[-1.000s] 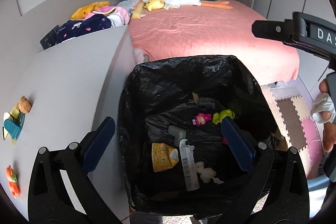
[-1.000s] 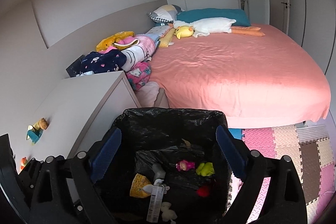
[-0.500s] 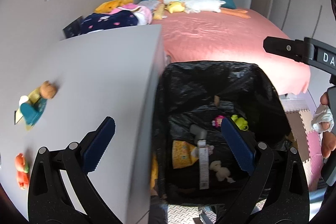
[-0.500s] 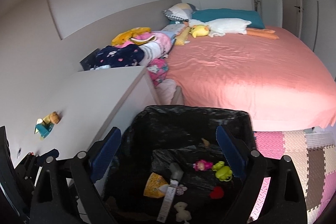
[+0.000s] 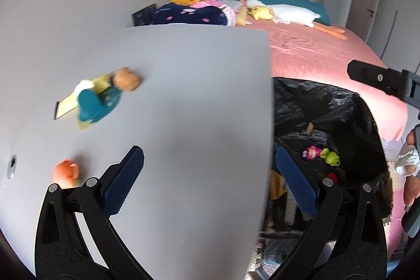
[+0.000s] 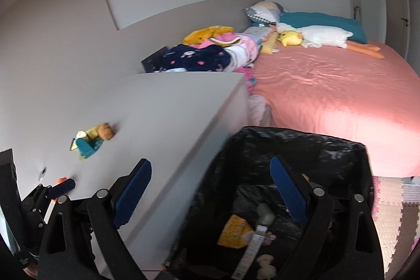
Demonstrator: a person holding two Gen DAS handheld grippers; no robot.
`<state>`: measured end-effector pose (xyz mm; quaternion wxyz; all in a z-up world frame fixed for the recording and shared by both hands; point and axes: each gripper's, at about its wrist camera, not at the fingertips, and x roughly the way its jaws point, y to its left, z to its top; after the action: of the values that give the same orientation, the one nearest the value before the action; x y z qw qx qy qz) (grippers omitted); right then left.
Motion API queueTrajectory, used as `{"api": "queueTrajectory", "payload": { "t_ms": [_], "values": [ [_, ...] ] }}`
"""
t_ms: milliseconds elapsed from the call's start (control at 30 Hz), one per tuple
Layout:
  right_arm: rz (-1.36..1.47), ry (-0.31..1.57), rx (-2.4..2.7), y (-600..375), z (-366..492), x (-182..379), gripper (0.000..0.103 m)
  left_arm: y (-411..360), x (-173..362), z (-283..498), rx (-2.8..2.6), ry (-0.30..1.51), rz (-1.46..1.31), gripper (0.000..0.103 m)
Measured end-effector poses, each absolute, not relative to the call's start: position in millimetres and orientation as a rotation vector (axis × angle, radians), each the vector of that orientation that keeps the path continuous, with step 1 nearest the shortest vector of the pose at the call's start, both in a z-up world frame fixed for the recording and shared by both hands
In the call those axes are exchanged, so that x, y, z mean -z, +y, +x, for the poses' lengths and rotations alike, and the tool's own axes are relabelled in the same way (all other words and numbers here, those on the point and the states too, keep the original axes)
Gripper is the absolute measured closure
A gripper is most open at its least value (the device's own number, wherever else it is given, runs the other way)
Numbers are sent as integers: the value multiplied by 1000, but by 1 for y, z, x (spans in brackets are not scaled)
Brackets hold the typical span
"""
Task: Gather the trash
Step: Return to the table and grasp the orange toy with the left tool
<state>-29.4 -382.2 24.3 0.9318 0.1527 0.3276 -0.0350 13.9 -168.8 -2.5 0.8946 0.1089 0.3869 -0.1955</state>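
Note:
A bin lined with a black bag (image 6: 296, 148) stands beside a grey cabinet (image 5: 183, 101). Inside lie a yellow packet (image 6: 235, 230), a white bottle (image 6: 253, 246) and small toys (image 5: 321, 154). On the cabinet top lie a small doll with a teal body (image 5: 101, 99) and an orange toy (image 5: 65, 172). My left gripper (image 5: 207, 183) is open and empty above the cabinet top, near its right edge. My right gripper (image 6: 210, 190) is open and empty above the bin's left rim. The doll also shows in the right wrist view (image 6: 92, 139).
A bed with a pink sheet (image 6: 341, 96) lies behind the bin, with pillows, plush toys and piled clothes (image 6: 210, 54) at its head. Foam floor mats (image 6: 391, 222) lie right of the bin. A grey wall runs along the left.
Both grippers have swung left, from over the bin toward the cabinet top. The doll and orange toy now sit closer in the left wrist view. Both grippers stay open.

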Motion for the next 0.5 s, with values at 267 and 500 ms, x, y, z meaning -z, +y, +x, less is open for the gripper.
{"api": "queueTrajectory", "payload": {
  "t_ms": [267, 500],
  "values": [
    [299, 683, -20, -342, -10, -23, 11, -115, 0, 21, 321, 796, 212, 5],
    [284, 707, -74, -313, 6, -18, 11, -71, 3, 29, 244, 807, 186, 5]
  ]
}}
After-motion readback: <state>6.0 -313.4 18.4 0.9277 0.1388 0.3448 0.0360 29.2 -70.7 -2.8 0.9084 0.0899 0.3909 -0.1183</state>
